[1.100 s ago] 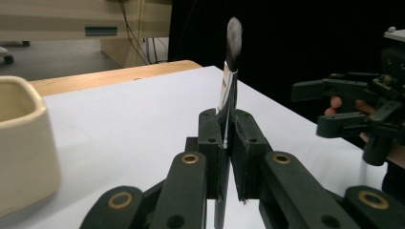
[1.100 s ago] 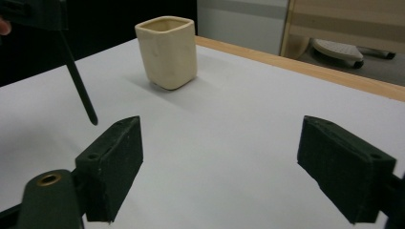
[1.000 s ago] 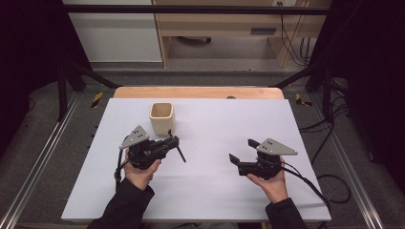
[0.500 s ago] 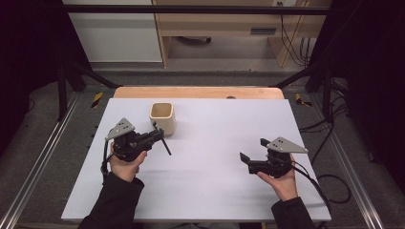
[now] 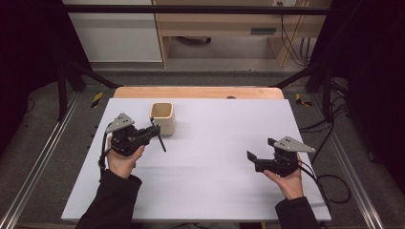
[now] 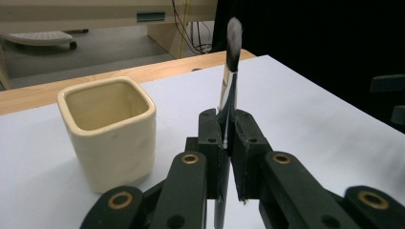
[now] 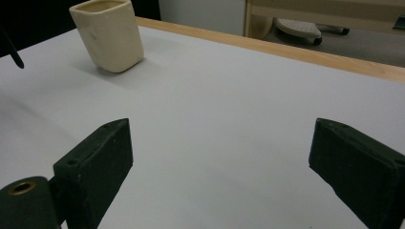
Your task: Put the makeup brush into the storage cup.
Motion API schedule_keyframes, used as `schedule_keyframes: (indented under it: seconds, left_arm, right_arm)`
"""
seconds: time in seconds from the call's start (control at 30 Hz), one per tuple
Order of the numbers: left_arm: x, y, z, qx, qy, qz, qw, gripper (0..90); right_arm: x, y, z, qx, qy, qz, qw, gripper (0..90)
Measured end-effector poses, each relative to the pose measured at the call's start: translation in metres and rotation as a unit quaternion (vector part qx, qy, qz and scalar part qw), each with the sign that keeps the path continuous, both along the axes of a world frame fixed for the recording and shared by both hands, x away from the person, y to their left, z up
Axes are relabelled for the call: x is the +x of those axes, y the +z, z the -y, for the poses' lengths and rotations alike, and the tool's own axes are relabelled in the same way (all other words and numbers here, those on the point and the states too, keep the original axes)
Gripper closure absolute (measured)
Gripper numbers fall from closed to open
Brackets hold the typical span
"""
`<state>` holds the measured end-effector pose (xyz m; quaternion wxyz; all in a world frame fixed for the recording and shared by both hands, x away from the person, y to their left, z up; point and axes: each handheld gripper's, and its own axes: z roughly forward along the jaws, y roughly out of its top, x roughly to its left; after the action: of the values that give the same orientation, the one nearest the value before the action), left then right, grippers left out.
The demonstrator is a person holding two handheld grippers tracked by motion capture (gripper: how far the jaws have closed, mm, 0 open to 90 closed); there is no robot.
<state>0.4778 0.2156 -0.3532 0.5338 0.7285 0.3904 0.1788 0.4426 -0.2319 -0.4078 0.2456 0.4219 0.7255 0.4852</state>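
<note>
Left gripper [image 5: 155,133] held just above the white sheet [image 5: 210,191] on the person's left side, jaws pinched tight on a slender brush [image 6: 230,71], the shaft clamped between the pads. In the left gripper view, brush standing upright out of the jaws, dark handle with a glint of metal along it, tuft of black bristles fading to grey-white at the top. From the high view, same brush [image 5: 159,138] slanting down and toward the person out of the jaw tips, near the cup but apart from it. Cream square cup [image 5: 163,117] upright on the sheet toward the far edge, left of centre, empty as far as its mouth [image 6: 106,101] shows, just beyond and beside the left gripper. Right gripper [image 5: 261,155] resting low over the sheet on the right side, well apart from the cup, cradled in the right hand [image 5: 288,179], jaws spread wide with bare white sheet between them in the right gripper view. Cup [image 7: 108,34] far off at upper left there. Strip of wooden table edge [image 5: 198,92] beyond the sheet.
</note>
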Motion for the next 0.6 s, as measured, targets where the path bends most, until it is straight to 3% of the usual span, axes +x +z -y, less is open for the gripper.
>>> schedule_keyframes:
  seconds: [0.2,0.6]
  left_arm:
    - [0.008,0.007,0.0,0.01,0.004,0.003,0.9999,83.4]
    - [0.029,0.04,0.001,0.032,0.021,0.016,0.9991,83.4]
  right_arm:
    - [0.0,0.001,0.005,0.003,-0.007,0.0,1.0,7.7]
    - [0.0,0.001,0.005,0.006,-0.007,0.001,1.0,7.5]
